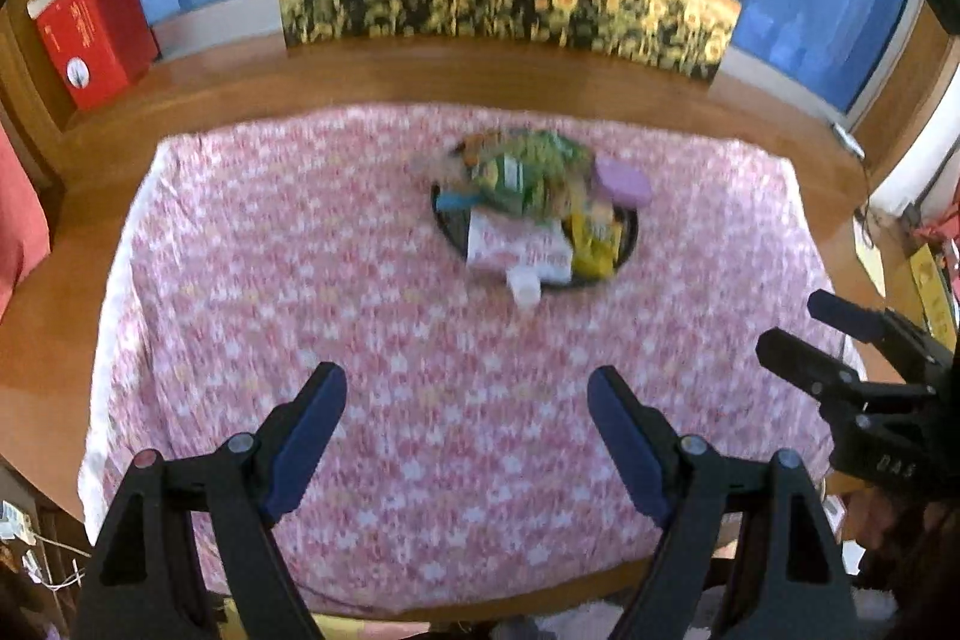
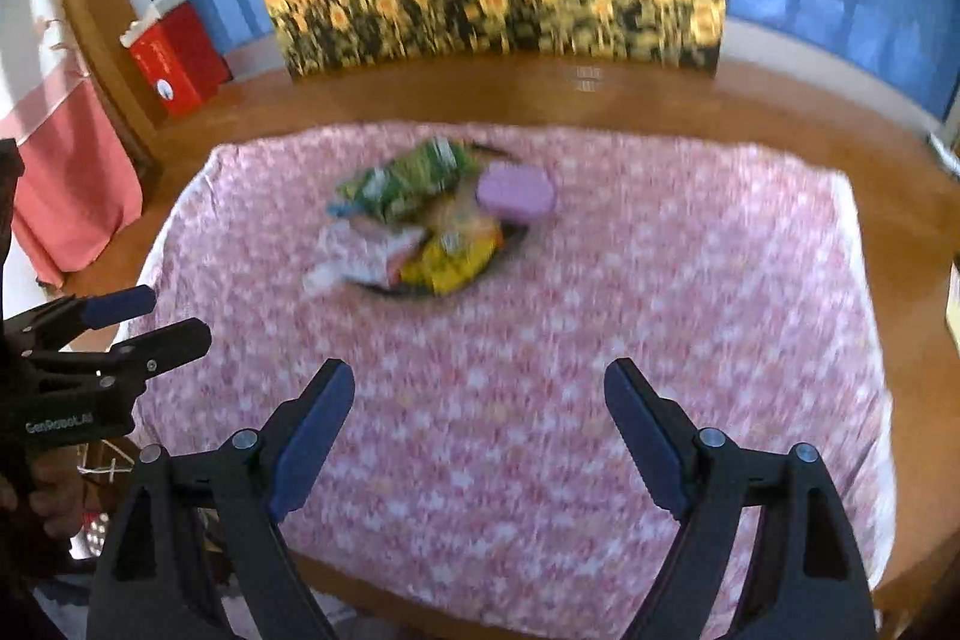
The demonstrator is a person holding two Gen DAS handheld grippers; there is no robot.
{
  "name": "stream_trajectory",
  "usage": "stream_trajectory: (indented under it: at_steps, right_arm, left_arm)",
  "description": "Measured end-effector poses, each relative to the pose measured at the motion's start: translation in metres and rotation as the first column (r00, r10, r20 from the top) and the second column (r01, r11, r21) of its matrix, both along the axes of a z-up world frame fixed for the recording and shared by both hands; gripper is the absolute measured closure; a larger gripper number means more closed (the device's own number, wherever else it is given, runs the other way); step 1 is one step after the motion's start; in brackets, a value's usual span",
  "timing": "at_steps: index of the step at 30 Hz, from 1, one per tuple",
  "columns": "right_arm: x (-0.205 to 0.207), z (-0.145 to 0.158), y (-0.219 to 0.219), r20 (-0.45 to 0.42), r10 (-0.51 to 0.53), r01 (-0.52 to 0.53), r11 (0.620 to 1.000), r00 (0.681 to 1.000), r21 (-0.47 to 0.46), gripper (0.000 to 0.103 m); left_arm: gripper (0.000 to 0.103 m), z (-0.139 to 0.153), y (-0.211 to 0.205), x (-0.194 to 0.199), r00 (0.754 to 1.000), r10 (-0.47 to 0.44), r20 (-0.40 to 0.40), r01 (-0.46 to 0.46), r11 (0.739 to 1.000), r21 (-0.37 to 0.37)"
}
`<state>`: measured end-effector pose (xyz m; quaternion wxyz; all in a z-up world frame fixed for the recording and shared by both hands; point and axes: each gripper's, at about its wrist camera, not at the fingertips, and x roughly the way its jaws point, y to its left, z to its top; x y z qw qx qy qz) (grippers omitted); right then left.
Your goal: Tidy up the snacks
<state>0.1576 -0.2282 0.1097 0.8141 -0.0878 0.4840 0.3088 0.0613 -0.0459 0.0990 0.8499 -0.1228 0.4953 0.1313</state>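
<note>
Both sets of fingers spread wide, left gripper (image 1: 467,391) and right gripper (image 2: 479,387), holding nothing (blurry), hovering well short of snack tray (image 1: 628,244).

Pink-white patterned cloth (image 1: 360,310); purple box (image 1: 624,181); red carton (image 1: 90,34).

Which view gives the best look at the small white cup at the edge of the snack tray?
The left wrist view. There the white cup faces the camera at the near rim of the dark tray, distinct despite blur. In the right wrist view it is only a smeared white patch at the pile's left edge.
</note>
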Motion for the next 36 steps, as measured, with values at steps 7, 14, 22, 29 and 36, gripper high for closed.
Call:
stream_trajectory:
  at_steps: [7, 14, 22, 29, 36]
  right_arm:
    - [-0.011, -0.029, -0.009, -0.096, -0.038, 0.033, 0.998, 0.995, -0.045, 0.016]
    - [-0.004, -0.045, -0.010, -0.165, -0.058, 0.049, 0.997, 0.985, -0.059, 0.016]
    - [0.017, -0.073, 0.013, -0.133, -0.045, 0.031, 0.994, 0.990, -0.106, 0.016]
    - [0.025, -0.111, 0.034, -0.124, -0.003, -0.023, 0.977, 0.992, -0.210, 0.016]
    - [0.026, -0.111, 0.033, -0.123, 0.004, -0.030, 0.977, 0.992, -0.209, 0.015]
  left_arm:
    - [0.017, -0.028, -0.008, -0.009, 0.996, -0.022, -0.092, 0.021, 1.000, -0.015]
    - [0.017, -0.042, 0.001, -0.008, 0.992, -0.010, -0.128, 0.003, 0.999, -0.055]
    - [0.017, -0.065, 0.013, 0.009, 0.993, -0.016, -0.115, 0.008, 0.998, -0.069]
    - [0.017, -0.096, 0.020, 0.022, 0.989, 0.005, -0.145, -0.013, 0.998, -0.054]
    - [0.017, -0.108, 0.024, 0.023, 0.985, 0.009, -0.172, -0.023, 0.996, -0.081]
